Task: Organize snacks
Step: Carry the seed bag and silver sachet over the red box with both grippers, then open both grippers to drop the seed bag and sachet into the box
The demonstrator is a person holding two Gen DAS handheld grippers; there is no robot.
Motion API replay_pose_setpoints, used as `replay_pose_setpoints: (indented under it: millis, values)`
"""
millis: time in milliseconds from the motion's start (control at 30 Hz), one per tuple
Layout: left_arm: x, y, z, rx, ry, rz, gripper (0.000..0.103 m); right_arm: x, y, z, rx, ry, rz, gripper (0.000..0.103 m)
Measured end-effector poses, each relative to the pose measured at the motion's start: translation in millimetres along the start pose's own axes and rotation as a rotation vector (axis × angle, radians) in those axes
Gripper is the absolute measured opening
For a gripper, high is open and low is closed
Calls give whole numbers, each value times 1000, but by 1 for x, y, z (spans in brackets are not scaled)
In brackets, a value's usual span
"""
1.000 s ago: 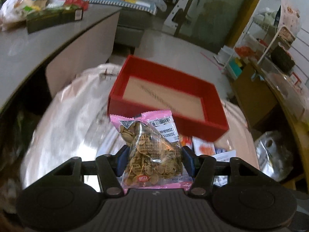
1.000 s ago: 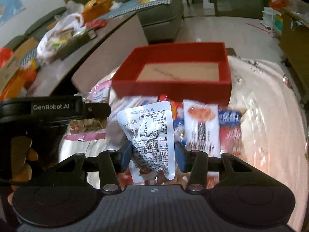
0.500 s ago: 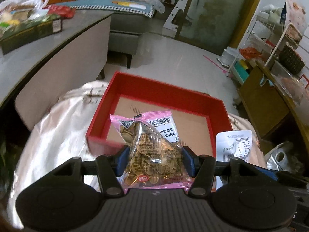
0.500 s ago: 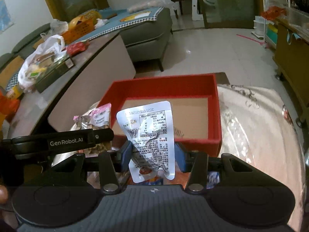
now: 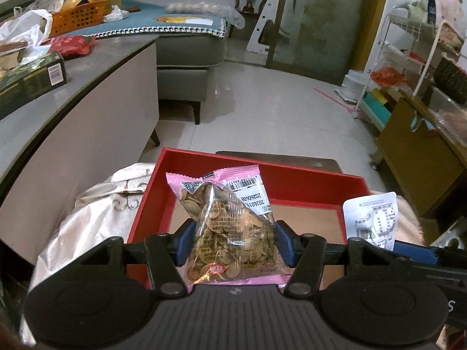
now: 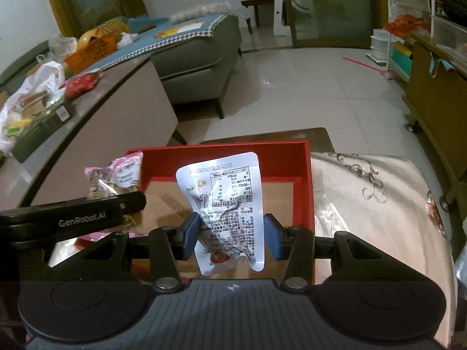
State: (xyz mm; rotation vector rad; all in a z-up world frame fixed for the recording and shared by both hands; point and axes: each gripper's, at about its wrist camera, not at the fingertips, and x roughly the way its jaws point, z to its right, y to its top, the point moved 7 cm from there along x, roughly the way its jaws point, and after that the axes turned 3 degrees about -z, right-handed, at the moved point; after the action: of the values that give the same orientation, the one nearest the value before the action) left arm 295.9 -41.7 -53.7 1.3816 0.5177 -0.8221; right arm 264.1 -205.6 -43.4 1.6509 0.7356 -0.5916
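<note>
Pinching a pink-edged clear packet of seeds point(image 5: 230, 230) between its blue pads, the left gripper point(image 5: 232, 245) angles down over the near left part of a red tray point(image 5: 151, 201); the jaws are closed on the packet's sides, which stands upright above the tray's brown cardboard floor. Beside it, the right gripper point(image 6: 230, 237) tilts down at a similar slant with its jaws pressed on a white foil sachet point(image 6: 226, 204) printed with a nutrition table, held upright over the same tray's floor. Each tool shows at the edge of the other's view: the sachet and a blue finger at the right of the left wrist view, the seed packet and a black bar lettered "GenRobot.AI" at the left of the right wrist view.

The tray sits on a bench draped in a pale satin cloth point(image 6: 379, 198) with embroidered scrolls. Beyond lie a glossy tiled floor point(image 5: 262, 110), a grey sofa point(image 6: 204, 55) with a blue throw, and a long grey counter point(image 5: 43, 102) carrying a dark green box, red wrappers, plastic bags and an orange basket. A wooden cabinet and wire racks stand on the right.

The tray's near wall is hidden behind both gripper bodies, and the sachet's print is too small to read.
</note>
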Motion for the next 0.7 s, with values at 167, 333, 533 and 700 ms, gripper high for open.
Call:
replay_pose_setpoints:
  millis: [167, 333, 533, 700]
  values:
    - [20, 1, -3, 2, 16, -14, 51, 24, 0, 2, -18, -17, -32, 55]
    - [36, -3, -2, 8, 16, -33, 51, 40, 2, 10, -15, -42, -55, 55]
    - [55, -14, 0, 12, 28, -80, 51, 61, -3, 12, -25, -54, -97, 55]
    - [63, -19, -5, 23, 53, -117, 52, 69, -3, 1, -76, -59, -102, 57]
